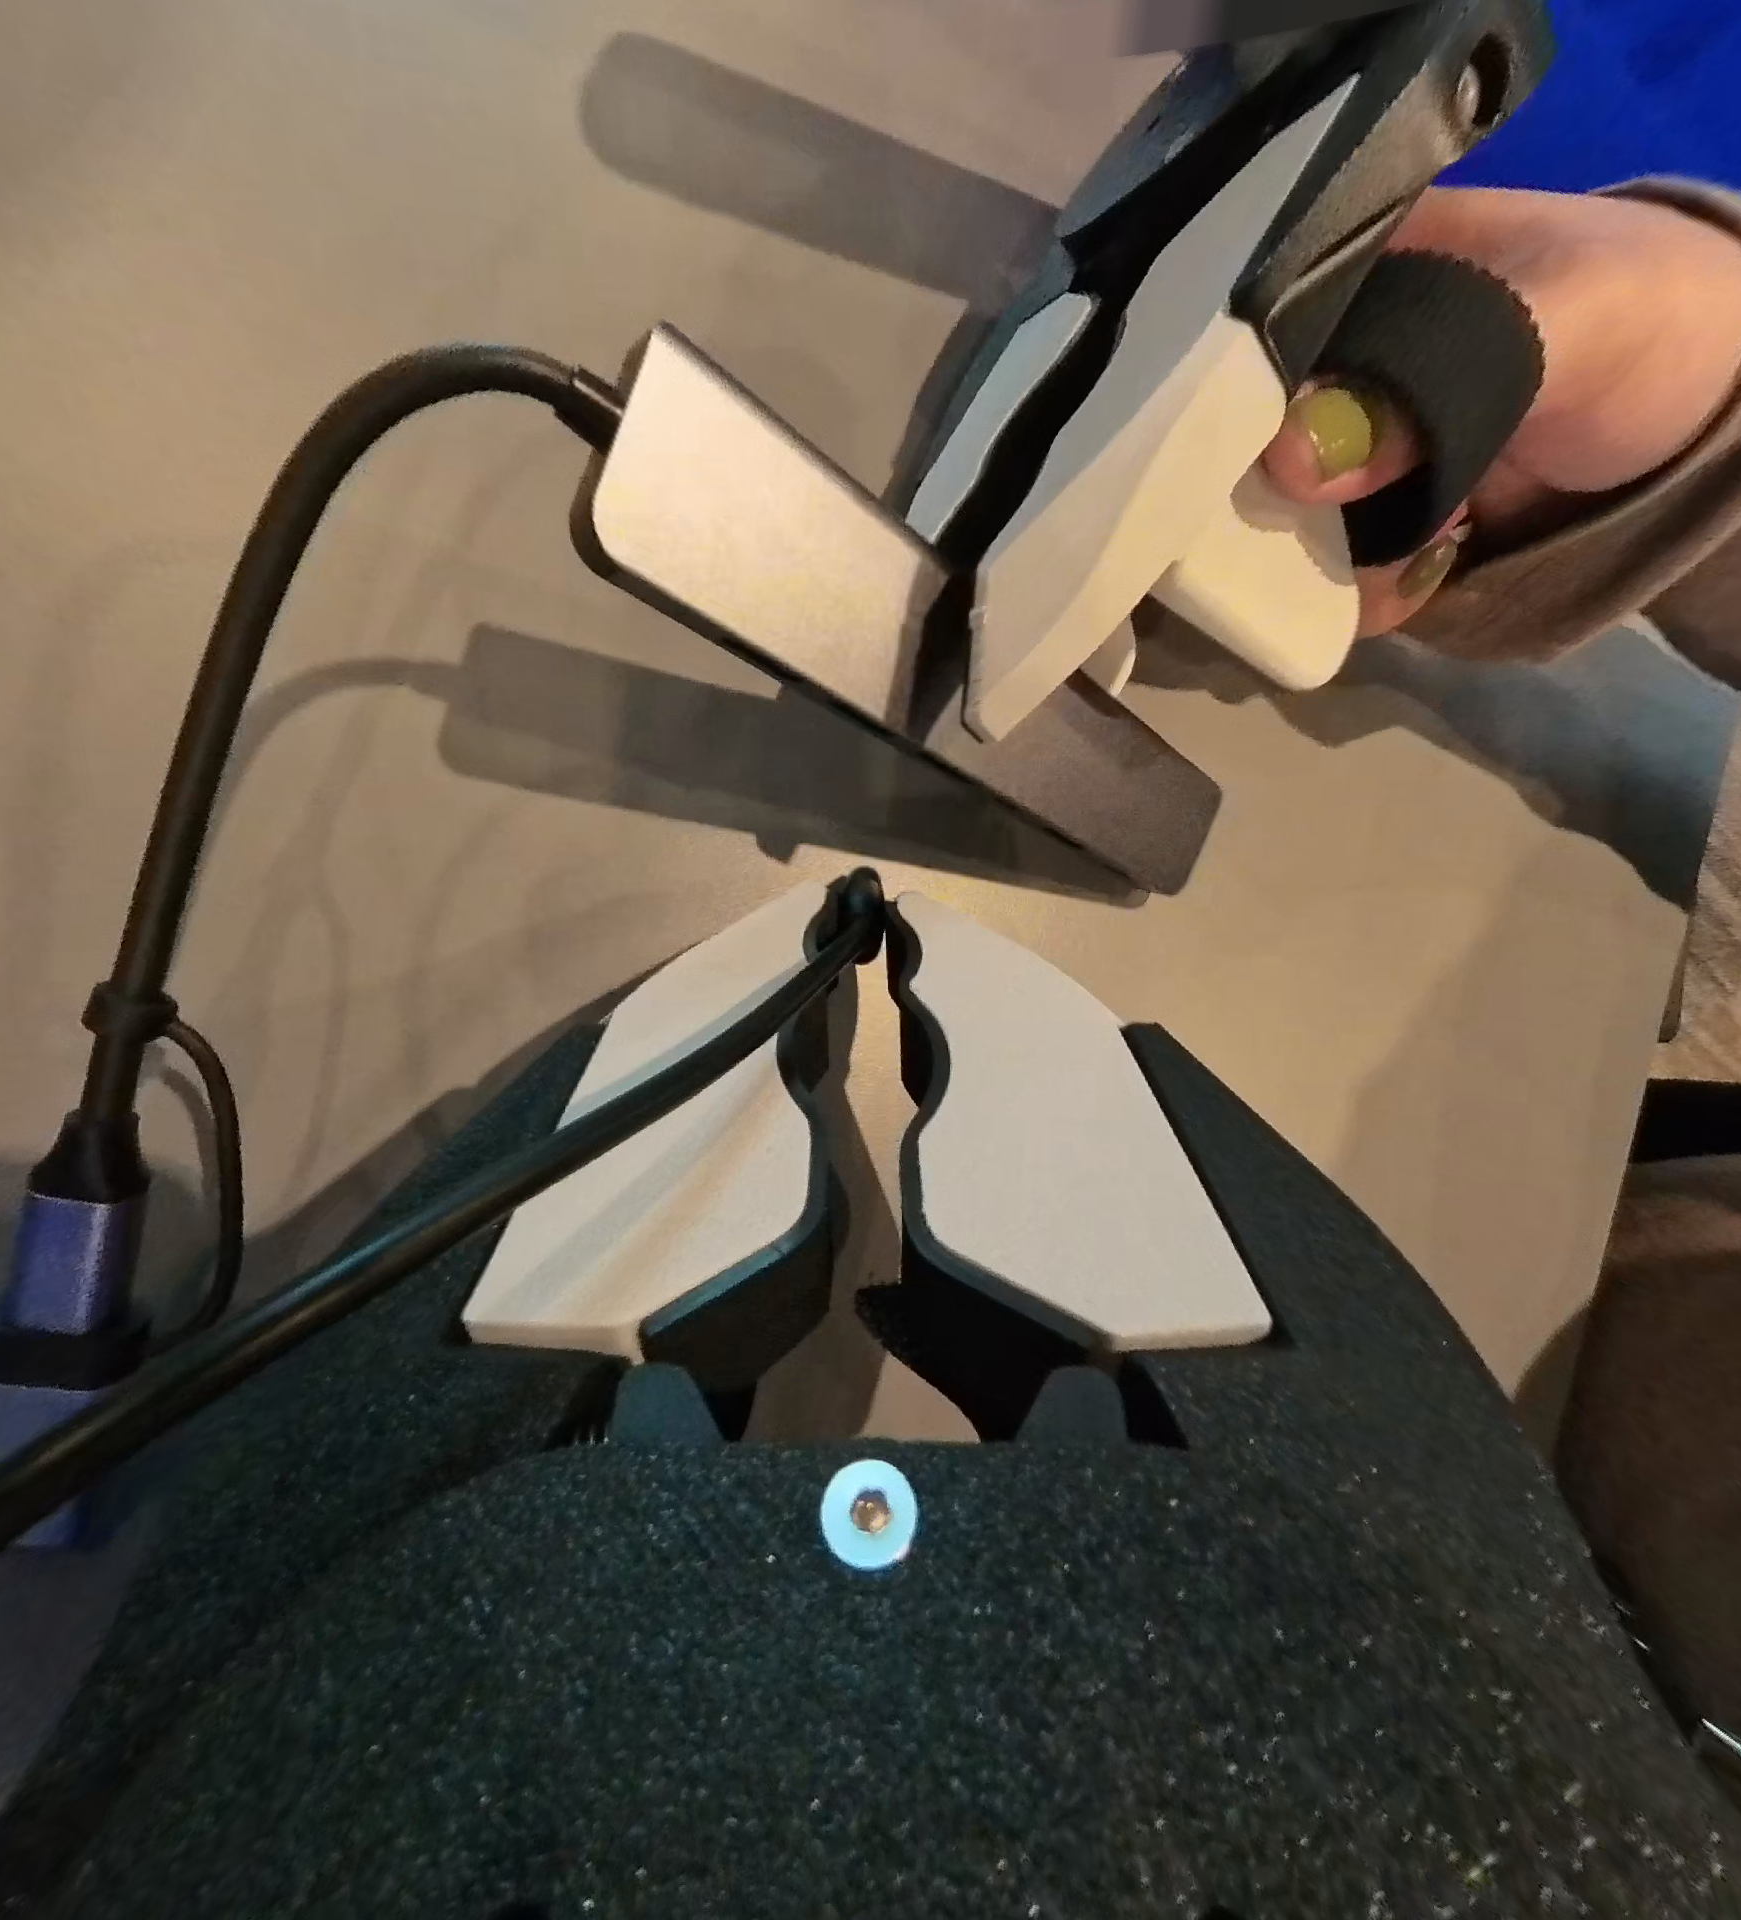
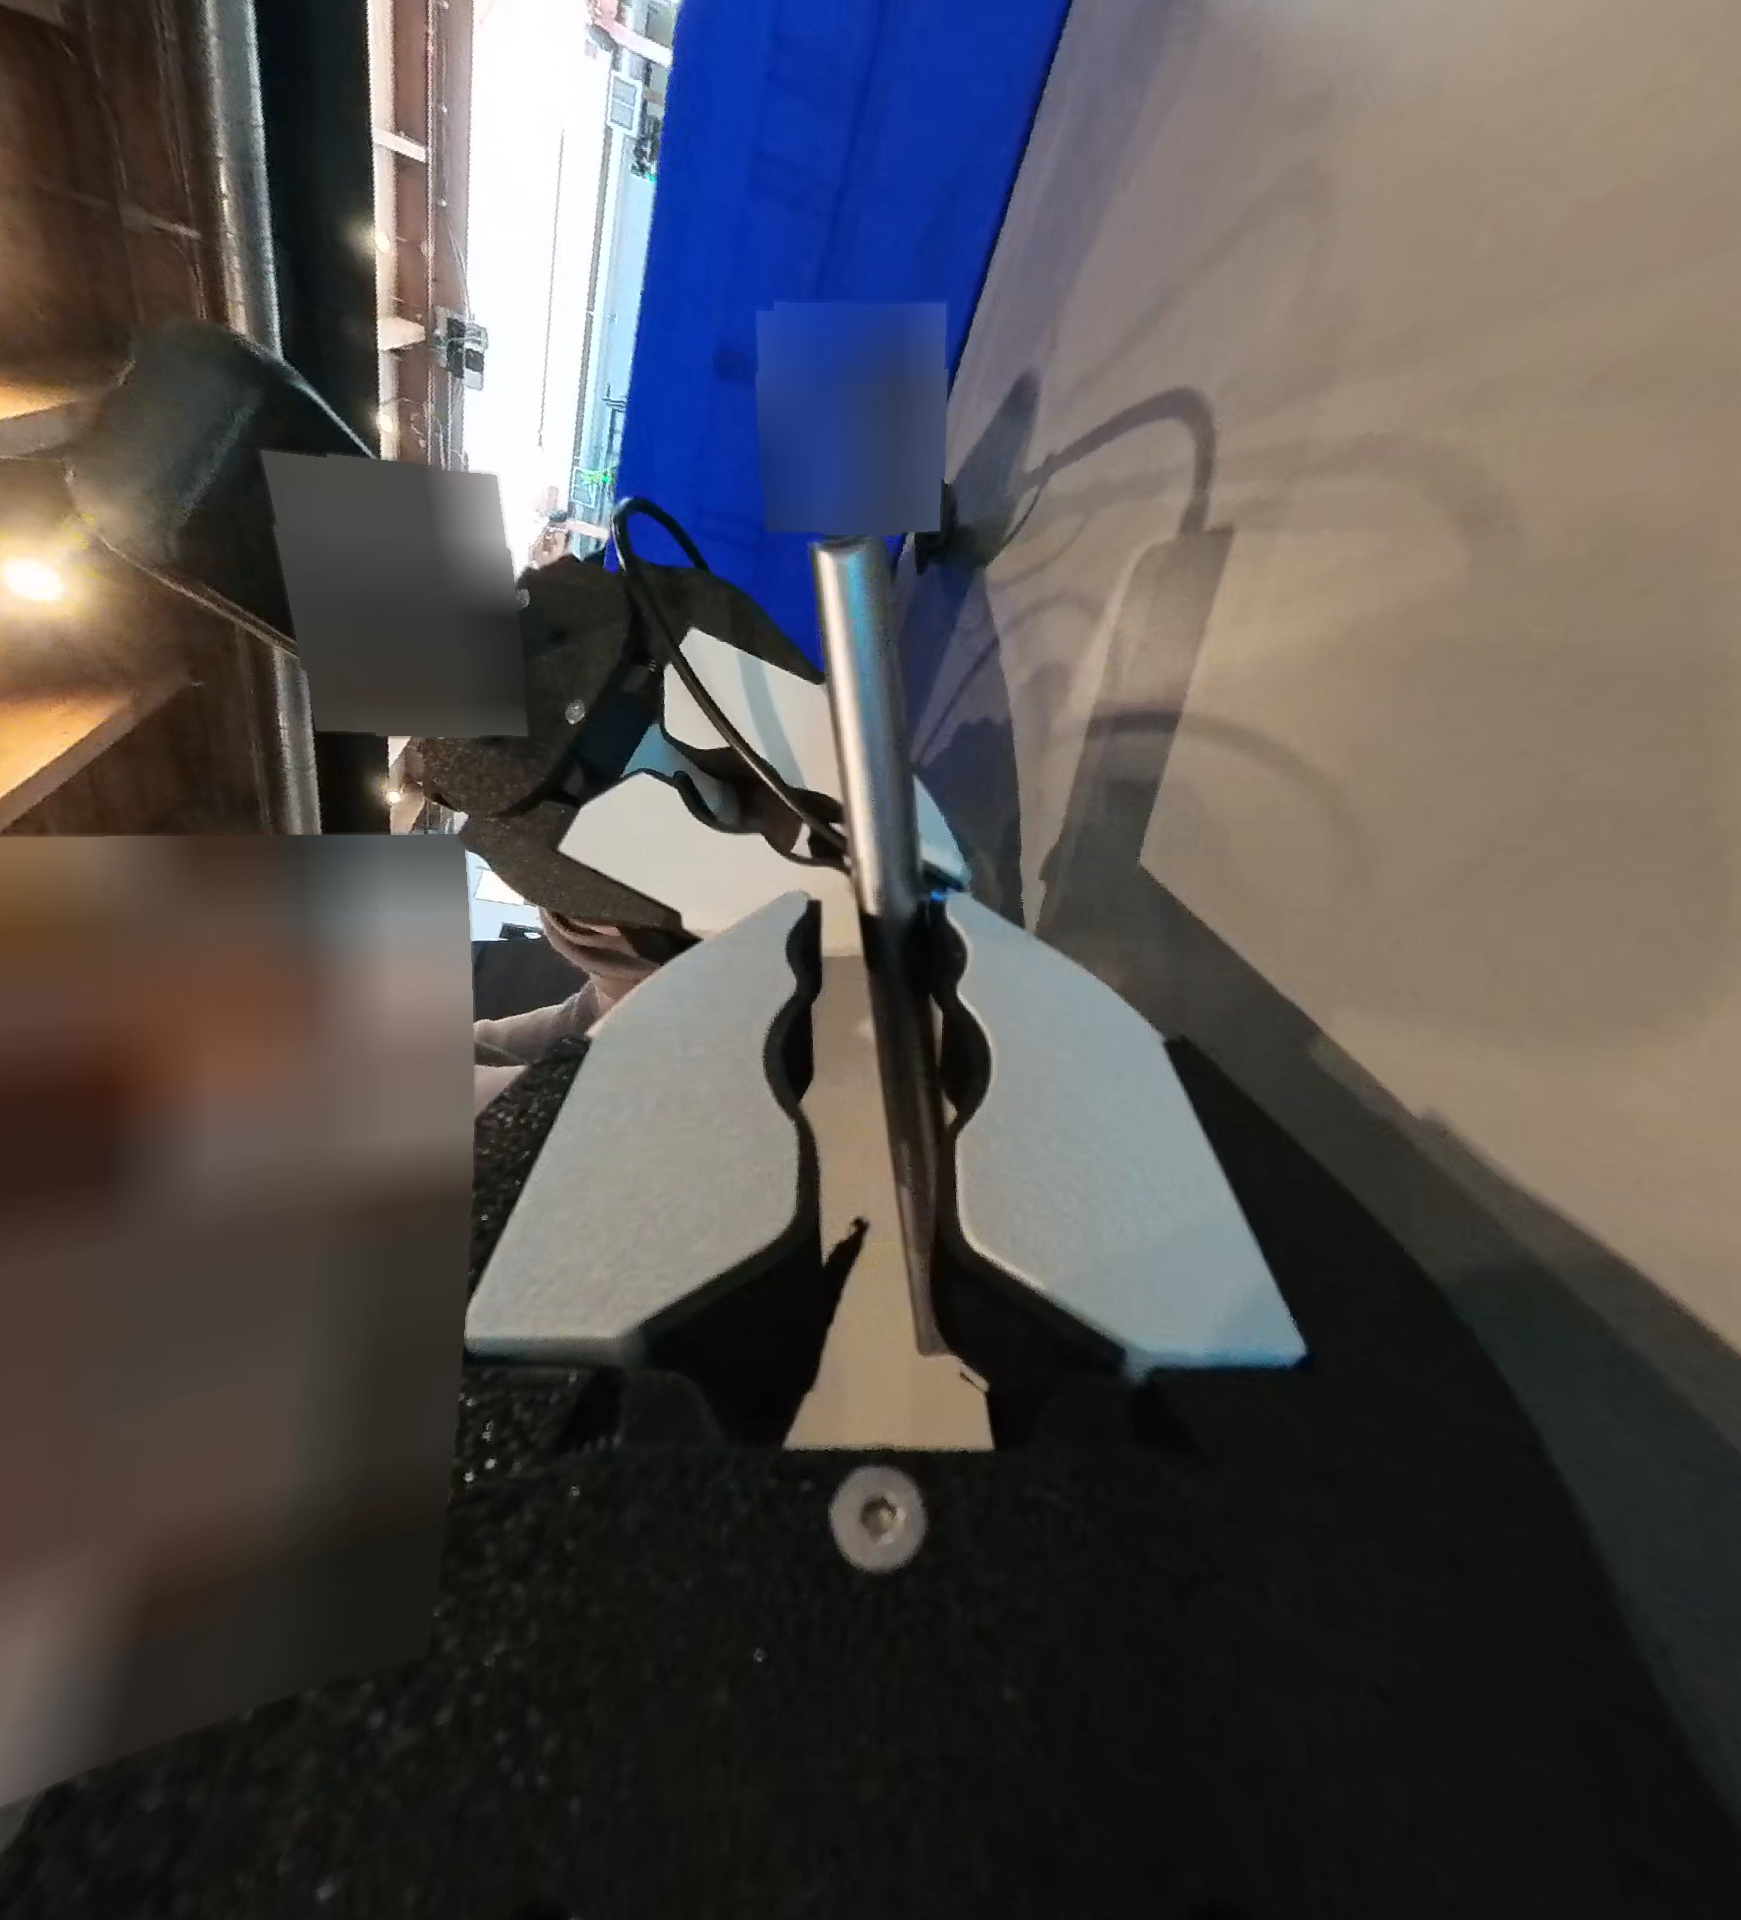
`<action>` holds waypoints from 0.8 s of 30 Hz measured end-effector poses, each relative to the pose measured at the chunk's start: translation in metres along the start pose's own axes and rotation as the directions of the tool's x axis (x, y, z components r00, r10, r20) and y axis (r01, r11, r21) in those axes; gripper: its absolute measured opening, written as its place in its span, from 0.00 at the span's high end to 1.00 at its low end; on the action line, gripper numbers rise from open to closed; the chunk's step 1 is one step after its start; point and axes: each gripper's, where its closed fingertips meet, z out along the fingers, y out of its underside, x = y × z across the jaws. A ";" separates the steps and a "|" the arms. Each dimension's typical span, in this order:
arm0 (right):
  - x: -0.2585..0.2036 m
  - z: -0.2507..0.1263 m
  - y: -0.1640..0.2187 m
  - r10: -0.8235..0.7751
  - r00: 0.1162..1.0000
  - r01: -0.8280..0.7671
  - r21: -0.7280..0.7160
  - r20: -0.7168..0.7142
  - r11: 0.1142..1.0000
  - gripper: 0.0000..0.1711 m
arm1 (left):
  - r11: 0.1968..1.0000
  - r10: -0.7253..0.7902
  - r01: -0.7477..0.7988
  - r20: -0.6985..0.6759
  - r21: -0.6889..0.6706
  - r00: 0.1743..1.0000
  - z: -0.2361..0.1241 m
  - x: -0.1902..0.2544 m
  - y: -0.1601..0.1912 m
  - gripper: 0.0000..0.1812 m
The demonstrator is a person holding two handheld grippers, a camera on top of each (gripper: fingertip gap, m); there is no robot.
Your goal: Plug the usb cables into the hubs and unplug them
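My right gripper (image 1: 949, 665) is shut on one end of a flat grey USB hub (image 1: 741, 520) and holds it tilted above the beige table (image 1: 170, 260). The hub's thick black lead (image 1: 222, 727) curves down to a purple-blue plug (image 1: 66, 1247) at the left. My left gripper (image 1: 861, 925) is shut at its tips on a thin black cable (image 1: 533, 1164) just below the hub; the cable's plug end is hidden. In the right wrist view my right gripper (image 2: 881, 914) clamps the hub (image 2: 861, 707), seen edge-on, and my left gripper (image 2: 772, 821) is beyond it with the cable (image 2: 689, 665).
A hand (image 1: 1572, 343) with a black finger sleeve and a grey cuff holds the right gripper at the upper right. A blue backdrop (image 2: 824, 208) stands behind the table. The beige table top (image 2: 1468, 520) stretches around the hub's shadow. Left and right tips are no more than a few centimetres apart.
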 end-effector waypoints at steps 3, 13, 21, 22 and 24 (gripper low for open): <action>0.007 -0.001 0.001 -0.003 0.997 0.001 -0.023 -0.080 1.000 0.90 | 1.000 -0.003 0.003 -0.008 -0.004 1.000 0.000 0.001 0.001 0.96; 0.020 0.002 0.008 0.002 0.974 -0.030 -0.120 -0.228 0.992 0.89 | 1.000 -0.009 0.009 -0.024 -0.008 1.000 0.000 0.003 0.001 0.95; 0.022 0.000 0.010 0.087 0.968 -0.124 -0.148 -0.234 0.981 0.89 | 1.000 -0.020 0.020 -0.036 -0.007 0.999 0.000 0.003 0.002 0.95; 0.021 0.000 0.010 0.101 0.969 -0.137 -0.148 -0.227 0.979 0.88 | 1.000 -0.022 0.022 -0.039 -0.007 0.999 0.000 0.003 0.002 0.95; 0.019 -0.001 0.008 0.136 0.968 -0.168 -0.142 -0.211 0.976 0.86 | 1.000 -0.026 0.026 -0.043 -0.006 0.999 0.000 0.004 0.002 0.95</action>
